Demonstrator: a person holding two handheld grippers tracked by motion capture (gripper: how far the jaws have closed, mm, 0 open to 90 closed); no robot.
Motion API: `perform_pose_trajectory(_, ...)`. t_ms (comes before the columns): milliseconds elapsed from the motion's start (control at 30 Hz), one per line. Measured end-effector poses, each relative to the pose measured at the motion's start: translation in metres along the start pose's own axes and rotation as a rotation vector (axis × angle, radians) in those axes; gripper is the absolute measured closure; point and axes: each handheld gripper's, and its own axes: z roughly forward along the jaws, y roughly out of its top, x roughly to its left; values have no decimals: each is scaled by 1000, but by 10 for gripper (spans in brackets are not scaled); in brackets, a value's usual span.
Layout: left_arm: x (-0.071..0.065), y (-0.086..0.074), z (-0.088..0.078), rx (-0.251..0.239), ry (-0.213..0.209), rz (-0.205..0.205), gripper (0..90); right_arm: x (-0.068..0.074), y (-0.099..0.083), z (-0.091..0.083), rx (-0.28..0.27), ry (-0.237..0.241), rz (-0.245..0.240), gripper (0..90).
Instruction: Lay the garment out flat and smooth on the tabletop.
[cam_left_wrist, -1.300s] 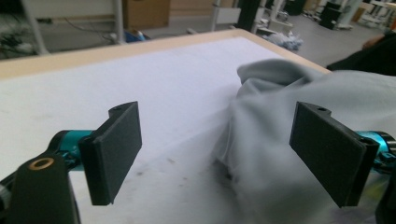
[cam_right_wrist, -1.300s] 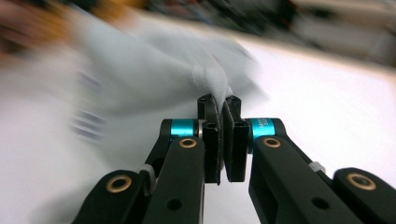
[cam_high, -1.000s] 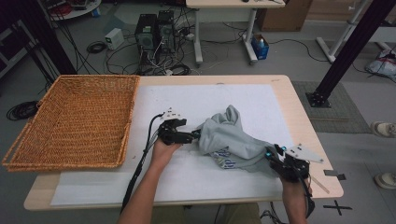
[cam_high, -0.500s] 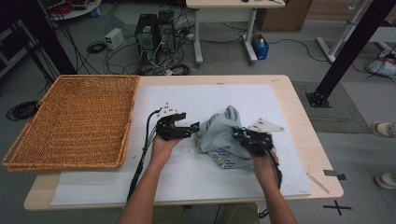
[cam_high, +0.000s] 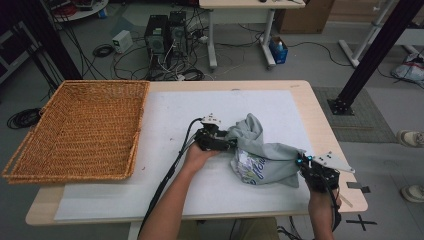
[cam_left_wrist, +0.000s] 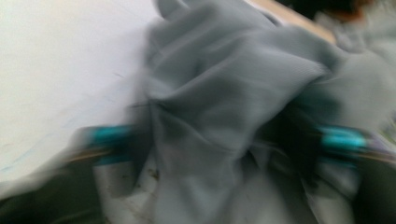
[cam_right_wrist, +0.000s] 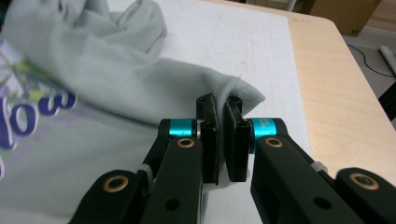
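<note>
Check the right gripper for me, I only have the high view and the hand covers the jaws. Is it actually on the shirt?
Observer: Yes. The right gripper has its pads shut on a hemmed edge of the grey shirt, seen in the right gripper view.
Operator: And the left?
Observer: The left gripper view is blurred, but folds of the shirt bunch between the two teal-banded jaws of the left gripper, which have just been closing on it.
Operator: Any print on the shirt?
Observer: Purple lettering, partly cut off at the right gripper view's left edge.
</note>
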Motion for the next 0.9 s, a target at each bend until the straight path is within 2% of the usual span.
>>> perform_pose_trajectory(33,2,0,-7,-7,14,-11,837,0,4,3,-1,2,-8,872)
perform_pose_trajectory(67,6,-1,-15,-20,25,-37,843,-1,10,7,-6,9,-15,872)
perform_pose_trajectory(100,6,-1,-15,-20,25,-37,846,-1,10,7,-6,9,-15,872)
perform_pose_trajectory(133,11,-7,-38,-51,61,-90,846,-3,25,20,-21,25,-26,872)
perform_pose_trajectory(200,12,-16,-62,-65,93,-125,847,-5,48,42,-23,47,-46,873)
perform_pose_trajectory(233,9,-22,-72,-73,105,-134,848,-5,60,56,-23,58,-61,873)
perform_pose_trajectory(267,5,-28,-79,-62,120,-132,849,-2,72,73,2,59,-102,873)
perform_pose_trajectory(300,1,-32,-84,-49,132,-126,849,-1,83,92,17,82,-112,873)
perform_pose_trajectory(333,1,-32,-84,-49,132,-126,849,0,90,105,31,103,-103,873)
perform_pose_trajectory(367,-9,-44,-97,-46,145,-138,849,2,98,122,61,119,-98,873)
perform_pose_trajectory(400,-13,-49,-100,-42,159,-139,848,6,105,141,92,145,-93,872)
perform_pose_trajectory(433,-13,-49,-100,-42,159,-139,846,6,105,141,92,145,-93,872)
perform_pose_trajectory(467,-18,-57,-102,-27,184,-135,817,15,109,158,106,183,-79,859)
perform_pose_trajectory(533,-17,-57,-100,-8,238,-138,543,24,107,156,99,154,-105,756)
perform_pose_trajectory(567,-15,-55,-99,-21,248,-138,442,25,105,148,81,139,-107,686)
perform_pose_trajectory(600,-12,-53,-99,-47,249,-142,395,23,102,136,59,115,-103,652)
perform_pose_trajectory(633,-12,-53,-99,-47,249,-142,357,23,102,136,59,115,-103,652)
perform_pose_trajectory(667,-9,-45,-97,-103,249,-139,320,12,90,105,2,92,-46,586)
perform_pose_trajectory(733,-6,-36,-91,-116,226,-129,304,1,73,70,-34,107,28,551)
perform_pose_trajectory(767,-5,-31,-82,-83,218,-116,303,-1,65,58,-43,119,44,543)
perform_pose_trajectory(800,-3,-28,-73,-45,201,-112,305,0,51,43,-40,173,81,511)
perform_pose_trajectory(833,-3,-28,-73,-45,201,-112,309,0,51,43,-40,173,81,511)
perform_pose_trajectory(867,4,-24,-59,48,155,-119,411,14,29,33,40,226,27,502)
perform_pose_trajectory(900,4,-24,-59,48,155,-119,608,23,20,33,80,244,-3,494)
